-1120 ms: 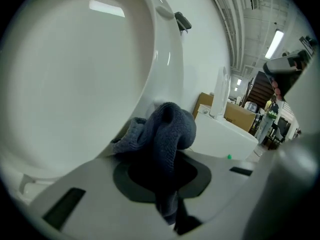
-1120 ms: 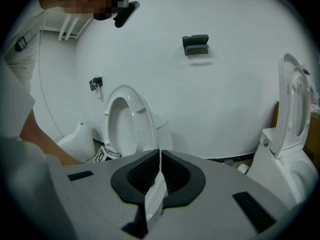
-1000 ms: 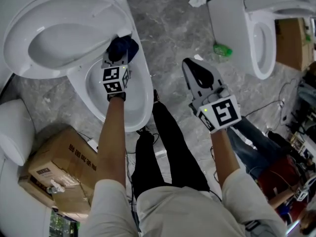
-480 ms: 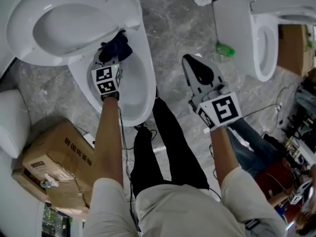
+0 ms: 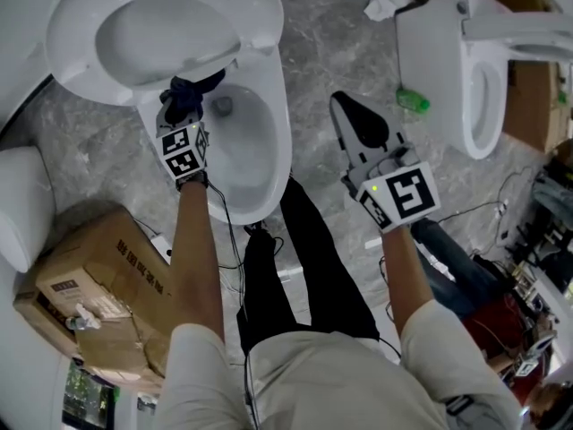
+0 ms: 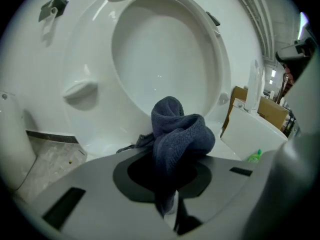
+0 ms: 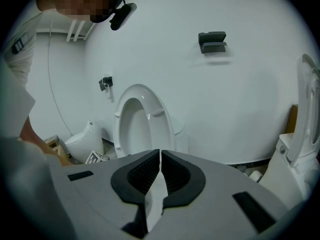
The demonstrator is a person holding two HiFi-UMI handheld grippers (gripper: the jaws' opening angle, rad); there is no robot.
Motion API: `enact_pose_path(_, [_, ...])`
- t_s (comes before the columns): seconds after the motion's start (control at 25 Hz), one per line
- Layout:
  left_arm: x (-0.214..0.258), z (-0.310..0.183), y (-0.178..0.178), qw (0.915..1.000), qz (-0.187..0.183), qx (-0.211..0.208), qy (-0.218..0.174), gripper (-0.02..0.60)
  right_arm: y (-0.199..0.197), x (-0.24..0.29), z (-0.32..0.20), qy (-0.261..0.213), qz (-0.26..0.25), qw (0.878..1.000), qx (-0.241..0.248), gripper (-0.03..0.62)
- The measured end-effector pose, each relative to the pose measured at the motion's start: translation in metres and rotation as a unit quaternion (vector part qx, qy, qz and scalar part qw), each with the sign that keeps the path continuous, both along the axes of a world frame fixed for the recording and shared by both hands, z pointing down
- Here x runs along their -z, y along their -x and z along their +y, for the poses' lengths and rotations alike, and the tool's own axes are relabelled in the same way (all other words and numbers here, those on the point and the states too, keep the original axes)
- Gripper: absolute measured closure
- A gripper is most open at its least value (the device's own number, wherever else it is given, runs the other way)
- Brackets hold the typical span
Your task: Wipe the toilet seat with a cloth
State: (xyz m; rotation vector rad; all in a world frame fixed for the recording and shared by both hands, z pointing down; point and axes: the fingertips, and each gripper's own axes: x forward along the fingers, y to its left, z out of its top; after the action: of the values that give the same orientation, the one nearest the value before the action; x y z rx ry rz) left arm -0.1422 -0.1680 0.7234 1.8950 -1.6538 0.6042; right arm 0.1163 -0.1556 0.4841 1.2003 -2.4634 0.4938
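In the head view, your left gripper (image 5: 183, 110) is clamped on the bunched dark blue terry cloth (image 5: 191, 90). It holds the cloth at the hinge end of the raised white plastic toilet seat (image 5: 85, 56), just over the far-left rim of the white ceramic toilet bowl (image 5: 279, 137). To wipe well, press the bunch flat to the ring and follow its curve in overlapping passes, so that the fabric meets the seat and the jaws do not. The bowl holds nothing but its drain opening. The brown cardboard box (image 5: 94, 285) at near left is shut, so its contents are hidden. Your right gripper (image 5: 346, 107) hangs over the grey floor, well apart from the bowl.

In the left gripper view, the jaws pinch the cloth's (image 6: 177, 134) tail and its bulk stands proud in front of the seat's (image 6: 95, 54) ring. I cannot tell whether the two touch, so close that gap before sweeping.

In the right gripper view, the jaws are closed together on nothing (image 7: 159, 171). Hold that gripper clear of the wiping.
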Motion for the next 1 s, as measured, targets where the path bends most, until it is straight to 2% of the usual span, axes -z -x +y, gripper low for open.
enact_pose_path(0.16, [0.01, 0.002, 0.037, 0.9994, -0.011, 0.032, -0.002, 0.535, 0.018, 0.012, -0.009, -0.01, -0.004, 1.0, 0.016, 0.563])
enact_pose_path(0.48, [0.048, -0.003, 0.073, 0.9978, -0.022, 0.058, -0.023, 0.535, 0.057, 0.037, -0.023, -0.024, -0.017, 0.998, 0.048, 0.563])
enact_pose_path(0.88, [0.103, -0.012, 0.081, 0.9975, -0.037, 0.047, -0.04, 0.535, 0.09, 0.077, -0.041, -0.038, -0.022, 0.996, 0.084, 0.563])
enact_pose_path(1.0, [0.109, -0.018, 0.088, 0.9978, -0.038, 0.048, -0.028, 0.535, 0.095, 0.092, -0.053, -0.047, -0.021, 0.994, 0.093, 0.563])
